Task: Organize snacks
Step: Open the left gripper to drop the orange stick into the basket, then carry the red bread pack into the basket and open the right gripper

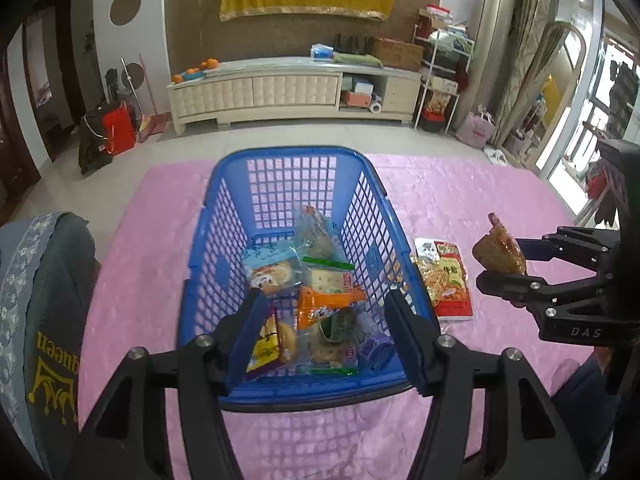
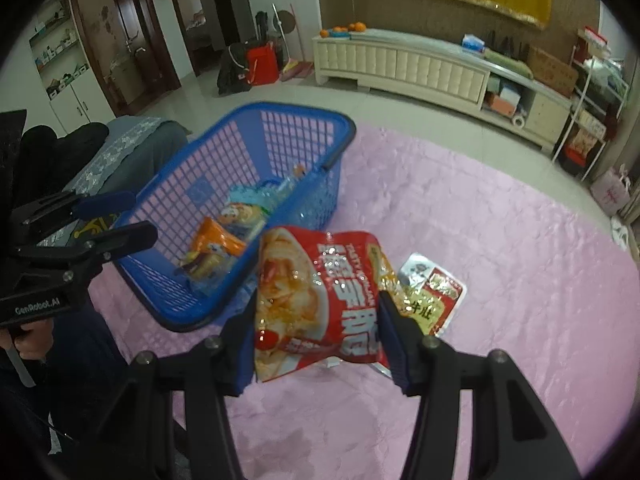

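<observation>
A blue mesh basket (image 1: 224,216) stands on the pink cloth and holds several snack packets (image 1: 320,288); it also shows in the right wrist view (image 2: 168,208). My left gripper (image 1: 324,344) is open and empty, hovering over the basket's near rim. My right gripper (image 2: 316,332) is shut on a red snack bag (image 2: 316,300), held above the cloth to the right of the basket; the bag shows edge-on in the left wrist view (image 1: 500,252). Another red and white snack packet (image 1: 448,280) lies on the cloth beside the basket (image 2: 440,292).
The pink cloth (image 1: 460,200) covers the table. A grey cushioned chair back (image 1: 44,280) stands at the left. A cream TV cabinet (image 1: 280,92) runs along the far wall across tiled floor.
</observation>
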Demonstrator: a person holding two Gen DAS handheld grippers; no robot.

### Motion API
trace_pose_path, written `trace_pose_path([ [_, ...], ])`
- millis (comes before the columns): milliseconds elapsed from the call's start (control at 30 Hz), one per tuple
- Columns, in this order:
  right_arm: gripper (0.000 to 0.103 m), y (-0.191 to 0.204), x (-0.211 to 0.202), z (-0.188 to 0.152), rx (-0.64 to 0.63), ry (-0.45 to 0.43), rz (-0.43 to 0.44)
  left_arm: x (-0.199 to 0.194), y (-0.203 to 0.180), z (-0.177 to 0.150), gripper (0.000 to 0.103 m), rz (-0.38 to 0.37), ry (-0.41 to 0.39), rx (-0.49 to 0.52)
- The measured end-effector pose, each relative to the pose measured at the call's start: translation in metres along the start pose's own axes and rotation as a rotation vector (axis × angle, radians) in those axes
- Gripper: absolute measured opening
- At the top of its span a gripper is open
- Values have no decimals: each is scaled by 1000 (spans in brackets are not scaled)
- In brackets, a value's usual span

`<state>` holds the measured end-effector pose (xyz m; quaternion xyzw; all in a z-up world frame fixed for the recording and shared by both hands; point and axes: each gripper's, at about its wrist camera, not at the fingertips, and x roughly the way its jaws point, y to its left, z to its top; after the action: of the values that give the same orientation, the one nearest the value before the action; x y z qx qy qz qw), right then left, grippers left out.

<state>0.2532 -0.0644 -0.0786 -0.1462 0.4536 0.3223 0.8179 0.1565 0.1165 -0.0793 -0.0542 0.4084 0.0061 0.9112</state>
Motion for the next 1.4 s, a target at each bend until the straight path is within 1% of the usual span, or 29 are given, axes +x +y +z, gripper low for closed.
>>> trace_pose_path([
  [233, 58, 27, -19, 11, -9, -55, 2, -17, 14, -1, 66, 12, -34, 20],
  [367, 58, 43, -19, 20, -32, -53, -4, -24, 28, 0, 67, 27, -50, 28],
  [500, 58, 55, -16, 29, -54, -49, -6, -28, 44, -1, 69, 28, -67, 4],
  [600, 58, 63, -12, 37, -65, -48, -7, -28, 57, -1, 69, 27, -60, -14],
  [833, 58, 76, 4, 53, -86, -32, -11, -21, 75, 1, 69, 45, -49, -37],
  [1133, 58, 90, 30, 76, -116, 9, -6, -8, 97, 4, 69, 27, -41, -82],
  [1267, 58, 94, 46, 86, -130, 34, -11, 0, 107, 12, 69, 19, -21, -95],
  [1333, 58, 95, 55, 92, -131, 45, -10, 6, 111, 18, 69, 15, -12, -86],
  [1400, 58, 95, 64, 97, -125, 54, -11, 13, 116, 23, 69, 31, -9, -77],
])
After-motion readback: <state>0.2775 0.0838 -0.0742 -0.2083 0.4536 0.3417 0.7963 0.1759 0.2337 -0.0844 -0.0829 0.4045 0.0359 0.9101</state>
